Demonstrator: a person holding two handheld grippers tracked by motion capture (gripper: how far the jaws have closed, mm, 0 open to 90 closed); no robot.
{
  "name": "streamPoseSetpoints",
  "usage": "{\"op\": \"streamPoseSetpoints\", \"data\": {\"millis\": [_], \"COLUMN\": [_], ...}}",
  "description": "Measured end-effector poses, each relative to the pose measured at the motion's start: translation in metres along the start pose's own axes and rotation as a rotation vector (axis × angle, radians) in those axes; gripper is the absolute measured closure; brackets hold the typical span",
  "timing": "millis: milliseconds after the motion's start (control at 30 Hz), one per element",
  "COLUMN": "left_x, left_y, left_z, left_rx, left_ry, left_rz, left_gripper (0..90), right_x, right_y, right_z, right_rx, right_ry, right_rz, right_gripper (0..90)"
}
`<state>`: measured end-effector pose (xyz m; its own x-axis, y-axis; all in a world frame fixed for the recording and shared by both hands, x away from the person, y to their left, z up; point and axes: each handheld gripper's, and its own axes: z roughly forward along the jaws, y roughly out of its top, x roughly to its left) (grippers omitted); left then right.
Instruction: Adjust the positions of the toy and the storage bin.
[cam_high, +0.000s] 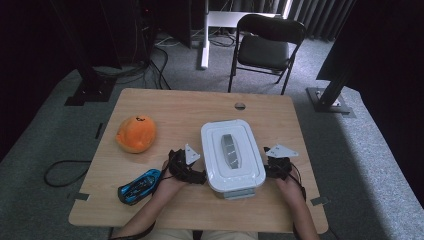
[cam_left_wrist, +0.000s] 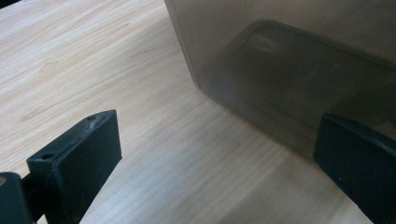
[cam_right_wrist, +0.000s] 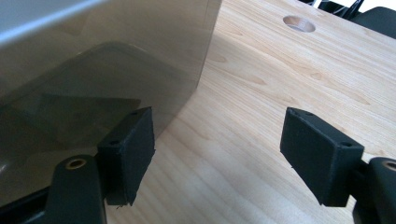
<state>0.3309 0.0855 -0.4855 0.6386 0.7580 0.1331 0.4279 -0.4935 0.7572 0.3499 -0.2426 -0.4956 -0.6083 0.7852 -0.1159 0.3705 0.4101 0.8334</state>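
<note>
- The left tongs (cam_high: 192, 172) sit low at the left flank of the lidded plastic box (cam_high: 232, 152), jaws standing wide apart. In the left gripper view, one black pad (cam_left_wrist: 79, 158) lies over bare wood, while the other is against or just in front of the box's smoky wall (cam_left_wrist: 280, 79); actual contact cannot be told.
- The right tongs (cam_high: 272, 167) mirror them at the box's right flank, also spread apart with nothing pinched. In the right gripper view, one pad (cam_right_wrist: 130, 151) is hard beside the translucent wall (cam_right_wrist: 93, 93) and the other (cam_right_wrist: 322, 154) hangs over open wood.
- The box stands near the front middle of the bench (cam_high: 180, 110), its white lid (cam_high: 220, 137) on.
- Step in hand, as I judge it: bracketing the box from both sides, ahead of a two-handed lift, slide or lid release.
- Next move calls for both tongs to press in evenly on opposite walls or the rim, or the box will skew.
- Further out: an orange plush toy (cam_high: 136, 133) and a blue toy car (cam_high: 140, 186) lie to the left, well apart from the box.
</note>
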Motion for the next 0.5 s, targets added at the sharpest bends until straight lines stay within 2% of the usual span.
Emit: {"op": "streamPoseSetpoints", "data": {"millis": [233,500], "left_x": [-0.01,-0.022], "left_y": [-0.006,-0.01], "left_z": [-0.009,-0.019], "left_rx": [-0.012,-0.021], "left_ry": [-0.007,-0.043], "left_rz": [0.032,0.055], "left_gripper": [1.5,1.5], "right_x": [0.006,0.008], "right_y": [-0.008,-0.015], "right_z": [-0.009,-0.016], "right_rx": [-0.014,-0.01], "right_ry": [0.025,0.041], "right_rz": [0.001,0.003], "right_gripper": [26.4,26.4]}}
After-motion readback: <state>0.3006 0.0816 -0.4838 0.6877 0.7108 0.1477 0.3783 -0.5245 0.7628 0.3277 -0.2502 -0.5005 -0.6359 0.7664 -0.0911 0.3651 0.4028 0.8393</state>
